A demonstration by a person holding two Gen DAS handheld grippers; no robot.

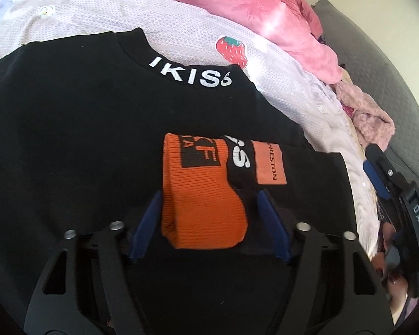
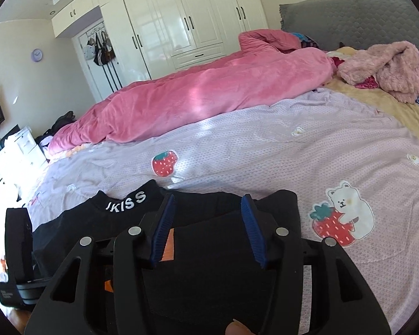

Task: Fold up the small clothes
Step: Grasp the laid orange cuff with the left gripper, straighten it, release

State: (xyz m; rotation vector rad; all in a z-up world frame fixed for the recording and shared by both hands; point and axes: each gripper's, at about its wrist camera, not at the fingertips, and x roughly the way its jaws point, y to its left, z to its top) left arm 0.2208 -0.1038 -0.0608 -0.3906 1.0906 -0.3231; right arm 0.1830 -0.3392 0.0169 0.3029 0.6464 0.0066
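Straddling an orange ribbed cuff (image 1: 201,198), the left gripper (image 1: 209,203) stands half open; whether its blue pads press the cuff I cannot tell. Only this view shows the cuff. The right gripper (image 2: 206,223), jaws partly apart, hangs over a black fold with nothing clamped. The black sweatshirt (image 1: 69,128) lies at the bed's near edge, collar away. Farther off, the right view alone shows the pink duvet (image 2: 195,100) and white wardrobe (image 2: 181,22).

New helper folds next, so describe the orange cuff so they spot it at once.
Start at the lilac strawberry bedspread, then the black top spread on it. The orange ribbed cuff lies between the left gripper fingers, the only bright orange among black cloth.
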